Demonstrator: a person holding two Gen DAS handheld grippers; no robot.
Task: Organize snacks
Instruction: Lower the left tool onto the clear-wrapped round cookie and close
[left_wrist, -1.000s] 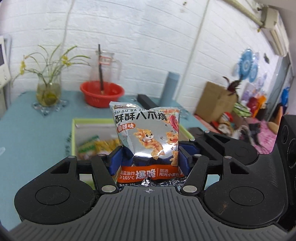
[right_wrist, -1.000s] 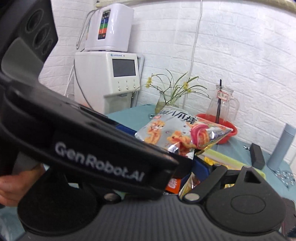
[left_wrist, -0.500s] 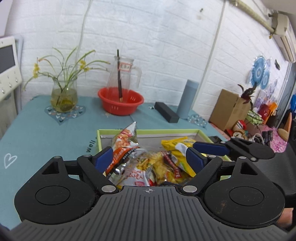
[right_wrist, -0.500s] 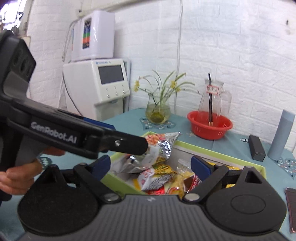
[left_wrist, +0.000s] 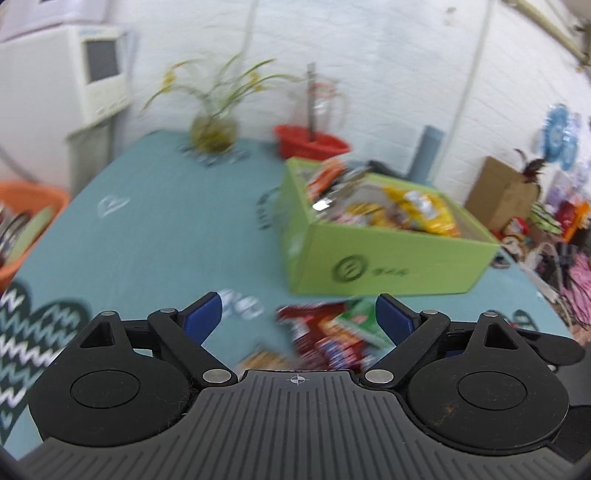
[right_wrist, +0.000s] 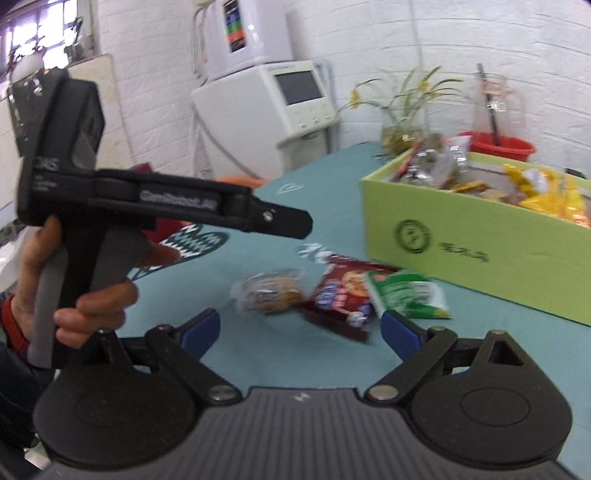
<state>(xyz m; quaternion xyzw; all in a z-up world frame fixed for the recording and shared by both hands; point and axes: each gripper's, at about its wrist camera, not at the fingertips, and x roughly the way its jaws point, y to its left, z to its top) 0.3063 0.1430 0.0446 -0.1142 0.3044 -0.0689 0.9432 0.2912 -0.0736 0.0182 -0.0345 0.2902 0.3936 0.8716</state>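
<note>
Both grippers wide — three snack packets (right_wrist: 343, 295) loose.

Flower vase (left_wrist: 213, 129), red basin (left_wrist: 312, 146), glass pitcher (right_wrist: 496, 110), white appliance (right_wrist: 273, 107), teal tablecloth (left_wrist: 166, 229)

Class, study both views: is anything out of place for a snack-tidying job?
Yes. Three snack packets, a clear-wrapped pastry, a red bag and a green packet, lie loose on the table beside the green box that holds the others.

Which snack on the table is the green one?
The green packet, lying nearest the green box, beside the red packet and the clear-wrapped round snack.
</note>
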